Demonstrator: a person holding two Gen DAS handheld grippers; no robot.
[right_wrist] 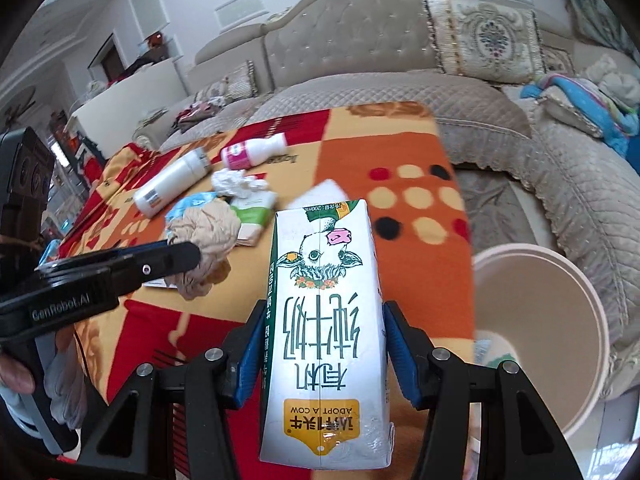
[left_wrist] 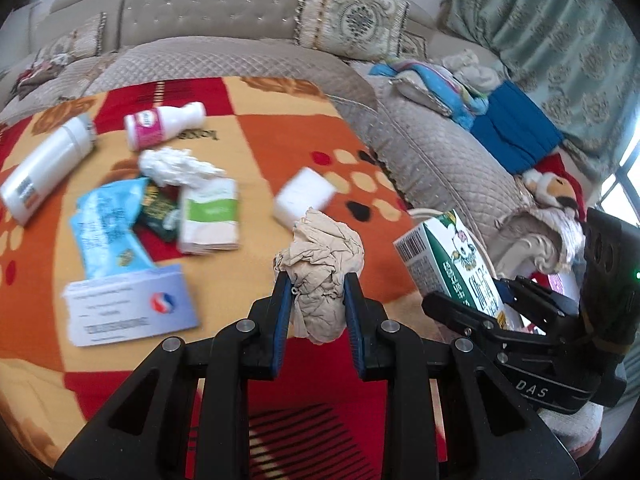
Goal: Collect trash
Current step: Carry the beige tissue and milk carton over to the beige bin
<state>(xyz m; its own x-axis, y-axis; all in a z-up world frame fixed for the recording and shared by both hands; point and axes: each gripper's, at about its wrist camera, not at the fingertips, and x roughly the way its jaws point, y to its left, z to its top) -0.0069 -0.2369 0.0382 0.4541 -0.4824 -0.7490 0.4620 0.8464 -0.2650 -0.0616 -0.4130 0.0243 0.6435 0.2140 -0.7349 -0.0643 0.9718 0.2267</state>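
Patterned blanket, scattered trash.

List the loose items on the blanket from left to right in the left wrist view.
White cylindrical bottle → blue wrapper → white card → green-and-white tissue pack → white block.

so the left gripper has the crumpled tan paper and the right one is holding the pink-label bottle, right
Not quite. The left gripper does hold the crumpled tan paper, but the right gripper is shut on the milk carton, as the right wrist view shows. The pink-label bottle lies on the blanket.
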